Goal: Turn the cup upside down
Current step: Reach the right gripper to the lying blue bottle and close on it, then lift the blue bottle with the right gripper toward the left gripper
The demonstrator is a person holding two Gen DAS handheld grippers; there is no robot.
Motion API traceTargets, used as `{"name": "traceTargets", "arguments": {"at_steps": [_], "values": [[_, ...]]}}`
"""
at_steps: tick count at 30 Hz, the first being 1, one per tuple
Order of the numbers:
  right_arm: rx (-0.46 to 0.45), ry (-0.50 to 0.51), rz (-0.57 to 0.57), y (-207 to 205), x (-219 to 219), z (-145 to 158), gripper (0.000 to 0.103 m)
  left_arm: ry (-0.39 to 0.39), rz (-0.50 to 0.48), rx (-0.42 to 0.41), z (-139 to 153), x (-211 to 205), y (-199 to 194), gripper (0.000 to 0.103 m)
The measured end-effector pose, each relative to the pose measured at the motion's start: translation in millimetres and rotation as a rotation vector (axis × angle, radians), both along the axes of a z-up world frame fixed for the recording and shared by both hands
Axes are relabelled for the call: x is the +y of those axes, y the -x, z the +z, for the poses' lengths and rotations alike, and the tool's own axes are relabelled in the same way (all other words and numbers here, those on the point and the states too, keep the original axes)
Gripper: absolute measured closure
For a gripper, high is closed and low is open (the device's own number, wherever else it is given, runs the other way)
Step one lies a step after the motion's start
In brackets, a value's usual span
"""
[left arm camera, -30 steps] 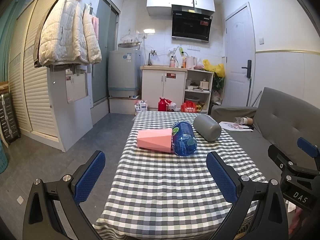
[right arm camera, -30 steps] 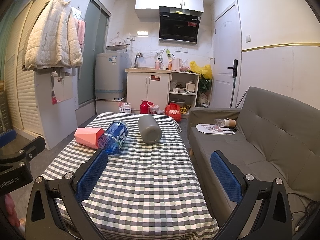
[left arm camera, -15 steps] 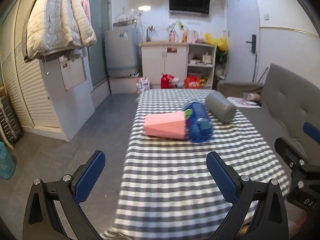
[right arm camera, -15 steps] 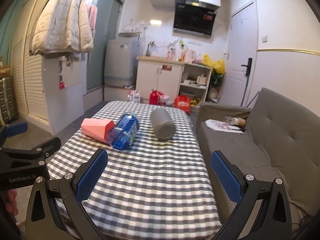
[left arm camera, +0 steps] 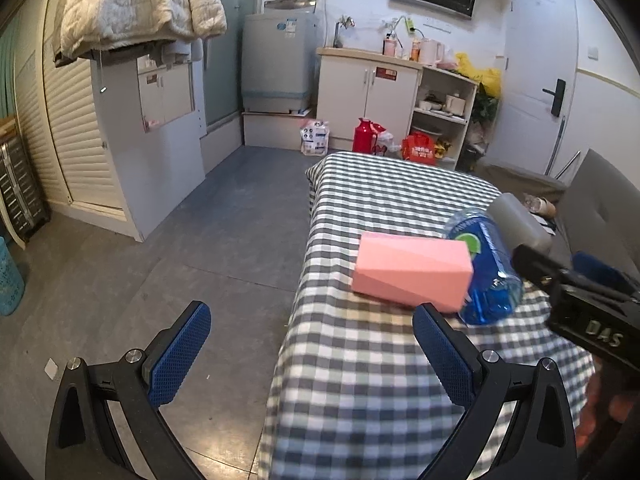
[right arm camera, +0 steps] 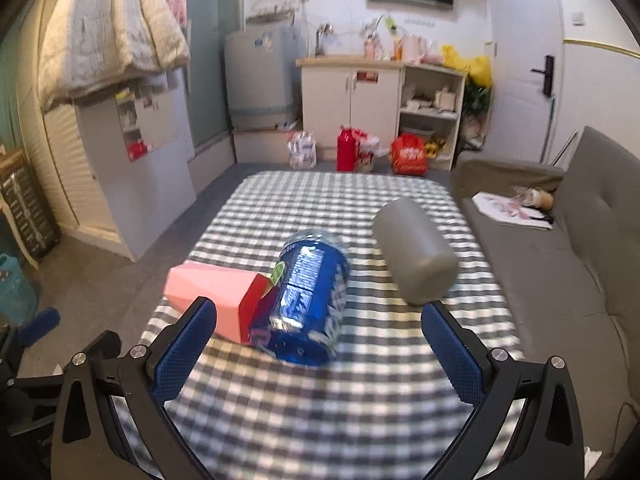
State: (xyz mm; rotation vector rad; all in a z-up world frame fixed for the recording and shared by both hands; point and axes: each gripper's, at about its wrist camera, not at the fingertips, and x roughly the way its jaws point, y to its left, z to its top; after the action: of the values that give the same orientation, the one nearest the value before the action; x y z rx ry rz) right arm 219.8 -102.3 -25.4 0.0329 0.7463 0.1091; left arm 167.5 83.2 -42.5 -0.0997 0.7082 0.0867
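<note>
Nothing flipped yet: faceted pink cup (right arm camera: 208,292), transparent blue plastic cup (right arm camera: 304,300), probably-metal grey cylinder cup (right arm camera: 416,248) lie sideways, both grippers' jaws spread, empty.

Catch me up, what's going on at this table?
A person holds two grippers over a checked table. Three cups lie on their sides: pink cup, blue cup, grey cup. Left gripper and right gripper are both open and empty; nothing is flipped yet.
</note>
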Motion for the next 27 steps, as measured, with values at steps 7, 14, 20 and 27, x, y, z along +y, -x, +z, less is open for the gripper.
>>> {"name": "traceTargets", "arguments": {"at_steps": [7, 14, 20, 27], "values": [[0.083, -0.013, 0.008, -31, 2, -29, 0.017, -0.006, -0.003, 0.048, -16, 4, -18, 0.000], [0.159, -0.073, 0.031, -42, -2, -42, 0.036, 0.004, 0.000, 0.073, -21, 7, -17, 0.000], [0.170, -0.084, 0.048, -22, -7, -38, 0.040, -0.015, -0.004, 0.091, -18, 1, -8, 0.000], [0.192, -0.040, 0.061, 43, -14, -30, 0.041, -0.036, -0.013, 0.100, -4, -11, 21, 0.000]]}}
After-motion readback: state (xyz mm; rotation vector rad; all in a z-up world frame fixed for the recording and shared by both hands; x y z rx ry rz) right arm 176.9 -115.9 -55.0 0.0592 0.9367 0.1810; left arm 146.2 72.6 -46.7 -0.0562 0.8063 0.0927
